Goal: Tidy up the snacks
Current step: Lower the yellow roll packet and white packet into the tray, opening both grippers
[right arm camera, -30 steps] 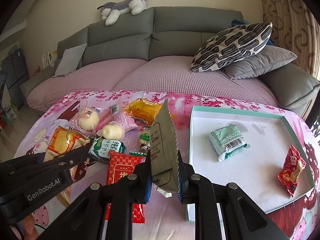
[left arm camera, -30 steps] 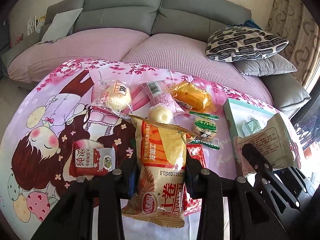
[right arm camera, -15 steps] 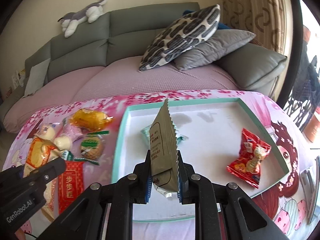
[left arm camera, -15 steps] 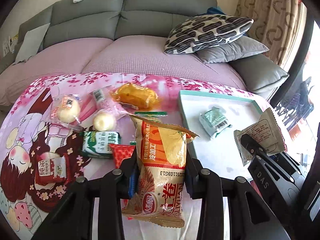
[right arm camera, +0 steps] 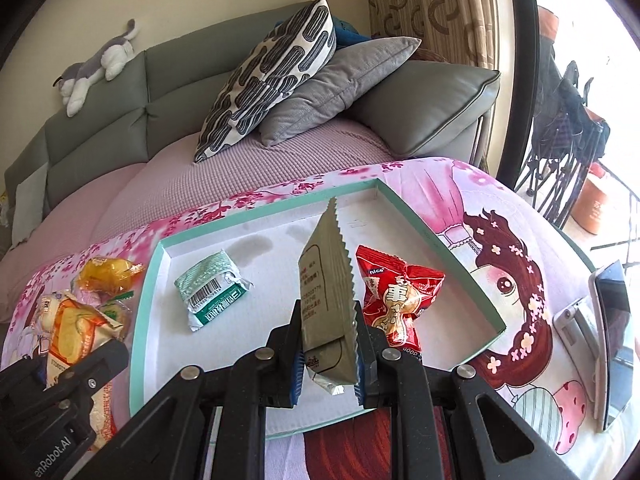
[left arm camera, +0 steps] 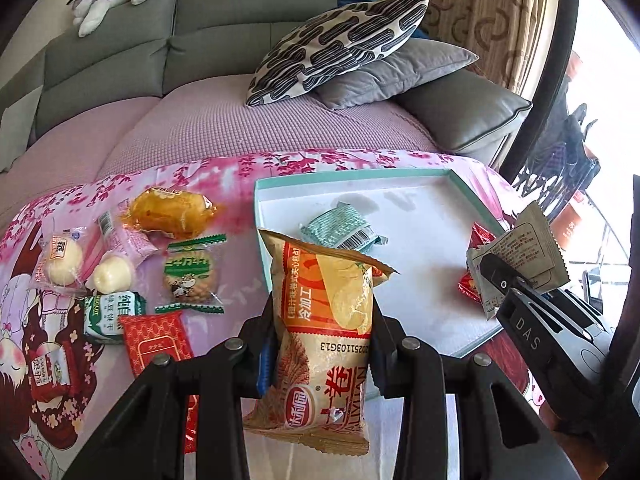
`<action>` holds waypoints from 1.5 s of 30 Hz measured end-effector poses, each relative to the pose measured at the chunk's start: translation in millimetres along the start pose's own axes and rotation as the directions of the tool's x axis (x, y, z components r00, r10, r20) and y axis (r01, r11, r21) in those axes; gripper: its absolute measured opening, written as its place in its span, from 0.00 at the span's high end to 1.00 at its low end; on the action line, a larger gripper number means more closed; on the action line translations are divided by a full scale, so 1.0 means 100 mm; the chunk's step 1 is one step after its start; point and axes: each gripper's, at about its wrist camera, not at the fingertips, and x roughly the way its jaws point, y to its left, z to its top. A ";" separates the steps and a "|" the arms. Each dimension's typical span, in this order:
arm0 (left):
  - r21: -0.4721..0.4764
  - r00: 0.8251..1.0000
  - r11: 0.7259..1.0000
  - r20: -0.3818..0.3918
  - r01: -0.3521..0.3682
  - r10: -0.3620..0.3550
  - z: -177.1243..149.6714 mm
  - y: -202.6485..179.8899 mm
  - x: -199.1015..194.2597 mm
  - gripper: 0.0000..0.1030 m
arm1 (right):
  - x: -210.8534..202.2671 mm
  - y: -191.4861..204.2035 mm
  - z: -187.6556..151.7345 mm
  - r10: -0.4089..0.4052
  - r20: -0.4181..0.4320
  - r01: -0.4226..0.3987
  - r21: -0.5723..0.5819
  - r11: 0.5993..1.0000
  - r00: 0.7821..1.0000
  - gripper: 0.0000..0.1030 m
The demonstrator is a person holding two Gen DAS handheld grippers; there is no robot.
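Carrying two packets to the tray [right arm camera: 148, 292]: left tongs [left arm camera: 323, 344] pinching orange bag [left arm camera: 326, 320], right tongs [right arm camera: 326, 354] pinching grey sachet [right arm camera: 326, 292]; next, lowering and releasing inside.

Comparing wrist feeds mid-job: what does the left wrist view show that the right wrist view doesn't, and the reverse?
Only the left wrist view shows the red flat packet, the green-and-white biscuit pack and the round cookie packet clearly on the cloth. Only the right wrist view shows the phone lying beside the tray. Both show the teal-rimmed tray, its mint packet and red candy bag, the left gripper clamping the orange snack bag, and the right gripper clamping the grey sachet.
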 end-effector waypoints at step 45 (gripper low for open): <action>0.019 0.985 0.988 -0.074 -0.156 0.157 0.12 0.11 0.38 0.18 | 0.25 0.02 -0.06 -0.047 -0.073 0.044 -0.048 0.998 0.996 0.14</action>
